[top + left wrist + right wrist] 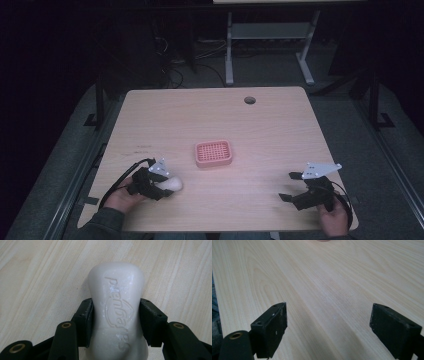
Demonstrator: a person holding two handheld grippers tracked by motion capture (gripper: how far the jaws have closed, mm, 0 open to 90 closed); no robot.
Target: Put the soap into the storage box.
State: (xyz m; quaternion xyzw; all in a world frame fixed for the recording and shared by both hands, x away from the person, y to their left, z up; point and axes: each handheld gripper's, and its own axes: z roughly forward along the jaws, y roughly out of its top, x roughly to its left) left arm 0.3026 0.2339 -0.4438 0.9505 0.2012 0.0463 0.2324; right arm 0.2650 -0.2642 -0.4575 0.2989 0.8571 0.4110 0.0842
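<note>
White soap bar (117,307) clamped between both pads of the left tool (161,187), pads pressing its narrowed waist from either side; embossed lettering visible on the upper face in the left gripper view. Bar located on the pale wood surface (260,130) at roughly 8 o'clock from centre in the high view, rounded end protruding beyond the jaws toward 3 o'clock. Whether resting on the wood or raised just clear of it: cannot be told. Left hand (122,199) wrapped around the tool body, sleeve entering from the bottom edge.

Pink soap dish (213,153) with perforated top noted near the middle of the surface, at about 1 o'clock from the held bar, near but apart from it. Nothing lying in it.

Right tool (292,186) positioned at about 4 o'clock from centre, close to the near right corner, held in the right hand (334,218). Jaws standing wide, nothing between them; bare wood grain visible between the pads (395,331) in the right gripper view. Jaws pointing toward 9 o'clock in the high view, well apart from bar and dish.

Round cable hole (249,100) recorded at 12 o'clock near the far edge. Grey floor and white desk legs beyond the surface, dimly lit.
</note>
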